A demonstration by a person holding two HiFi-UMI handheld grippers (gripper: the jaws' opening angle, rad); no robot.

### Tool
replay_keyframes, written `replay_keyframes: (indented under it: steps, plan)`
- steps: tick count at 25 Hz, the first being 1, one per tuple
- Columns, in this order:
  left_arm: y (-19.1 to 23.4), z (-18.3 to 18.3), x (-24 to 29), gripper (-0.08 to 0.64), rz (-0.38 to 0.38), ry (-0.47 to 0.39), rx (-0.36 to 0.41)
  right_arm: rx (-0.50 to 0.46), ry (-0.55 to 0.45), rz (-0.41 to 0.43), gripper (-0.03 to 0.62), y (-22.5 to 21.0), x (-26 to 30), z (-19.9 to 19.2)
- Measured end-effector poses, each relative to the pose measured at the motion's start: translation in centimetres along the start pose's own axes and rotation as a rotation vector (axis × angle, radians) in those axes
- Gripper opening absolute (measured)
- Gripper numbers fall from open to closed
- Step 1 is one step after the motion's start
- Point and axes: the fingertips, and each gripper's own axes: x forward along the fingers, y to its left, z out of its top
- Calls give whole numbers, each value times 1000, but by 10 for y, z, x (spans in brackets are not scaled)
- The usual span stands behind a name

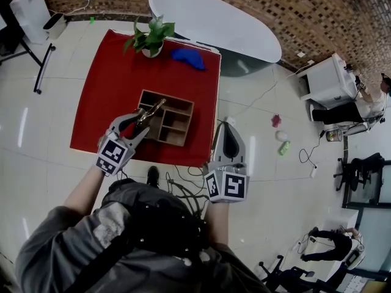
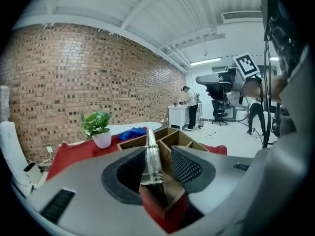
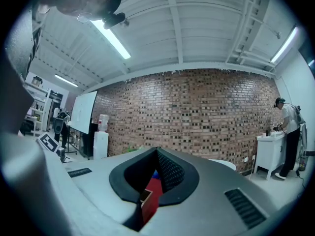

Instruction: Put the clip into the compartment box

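- Leaning by left pad [image 2: 125,173], clip [image 2: 151,162] – contact unclear; left tongs [image 2: 157,149] wide, not gripping, over compartment box [image 2: 177,136].
- Left arm [image 1: 82,191] stretched fwd; right tongs [image 3: 156,150] closed, empty, back nr body.

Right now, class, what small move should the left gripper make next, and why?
Probably ease the left gripper up and back. Its jaws stand apart, and the clip leans loose between them, pointing into the compartment box, so withdrawing should leave it there.
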Motion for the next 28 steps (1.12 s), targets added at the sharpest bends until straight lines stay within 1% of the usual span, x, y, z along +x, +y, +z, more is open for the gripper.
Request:
replay_keyframes:
  steps: [1,2,3,8,13,15,20,24,28]
  plan:
    - [2,1,-3,207,23,-3,24,0,-1,-1,20,1,-1,0]
    - [3,3,-6,254,36,-6,42,1,-2,-2,20,3,-2,1]
    - [3,5,-9,258,42,-10,47,1,-3,-3,20,4,-4,1]
    - [10,16,-23,258,54,-55,-13,-2,-11,-2,20,17,-11,6]
    - [22,50,-54,258,102,-176,-70,-2,-38,-18,20,22,-20,17]
    - [26,61,-66,256,117,-208,-78,3,-54,-26,20,25,-25,22]
    - [33,66,-80,256,124,-218,-92,4,-69,-40,19,34,-31,27]
    - [35,68,-92,256,125,-223,-95,-26,-59,-29,18,46,-31,29]
    - [31,72,-106,256,121,-236,-98,-27,-58,-17,18,57,-36,31]
